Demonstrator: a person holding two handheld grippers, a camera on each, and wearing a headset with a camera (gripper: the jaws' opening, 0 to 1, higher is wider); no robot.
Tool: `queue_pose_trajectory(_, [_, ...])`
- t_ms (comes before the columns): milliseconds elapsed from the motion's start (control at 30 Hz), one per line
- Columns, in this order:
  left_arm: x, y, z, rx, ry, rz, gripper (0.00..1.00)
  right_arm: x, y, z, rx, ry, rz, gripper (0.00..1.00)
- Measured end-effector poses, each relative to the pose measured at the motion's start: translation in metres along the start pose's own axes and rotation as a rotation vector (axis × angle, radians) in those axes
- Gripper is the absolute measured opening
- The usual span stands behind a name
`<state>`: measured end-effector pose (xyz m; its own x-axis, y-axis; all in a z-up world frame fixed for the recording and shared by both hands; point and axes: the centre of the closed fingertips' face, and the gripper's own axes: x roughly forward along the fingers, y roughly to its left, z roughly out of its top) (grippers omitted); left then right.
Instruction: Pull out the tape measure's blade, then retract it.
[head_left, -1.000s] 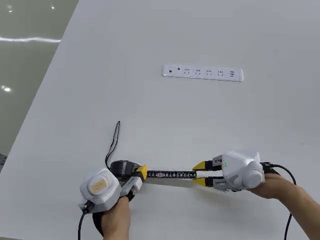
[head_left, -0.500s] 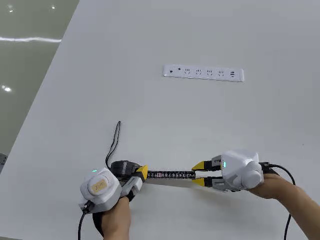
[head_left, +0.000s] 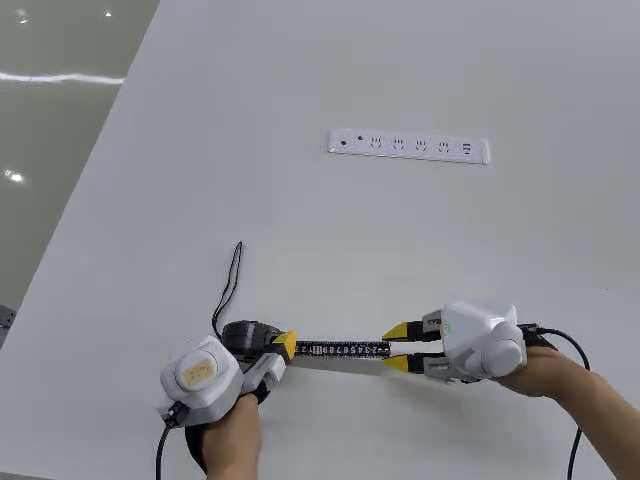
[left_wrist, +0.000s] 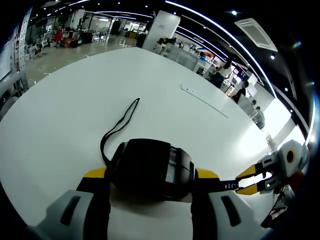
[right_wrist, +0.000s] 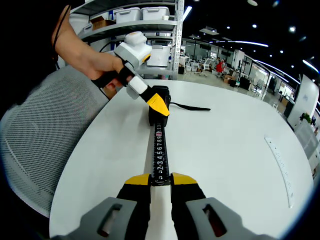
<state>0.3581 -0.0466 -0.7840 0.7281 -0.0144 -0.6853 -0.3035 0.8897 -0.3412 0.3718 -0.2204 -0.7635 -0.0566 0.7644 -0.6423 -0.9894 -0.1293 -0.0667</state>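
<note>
Tape measure sits clamped in the fingers of the left gripper, its drawn-out blade pinched by the right gripper, on the worktop.

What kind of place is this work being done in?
Probably a large open workshop or lab hall: storage shelves holding plastic bins, a white workbench with a power strip, and long ceiling light strips.

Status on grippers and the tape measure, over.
Left gripper shut on tape measure. Right gripper shut on blade end, blade partly out. Power strip well clear; nothing in the way.
</note>
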Motion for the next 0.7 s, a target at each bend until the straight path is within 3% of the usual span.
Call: queue_pose_trajectory(700, [0.0013, 0.0001, 0.0004, -0.007, -0.001, -0.002, 0.63, 0.0085, -0.0007, 0.0071, -0.002, -0.009, 0.009, 0.13])
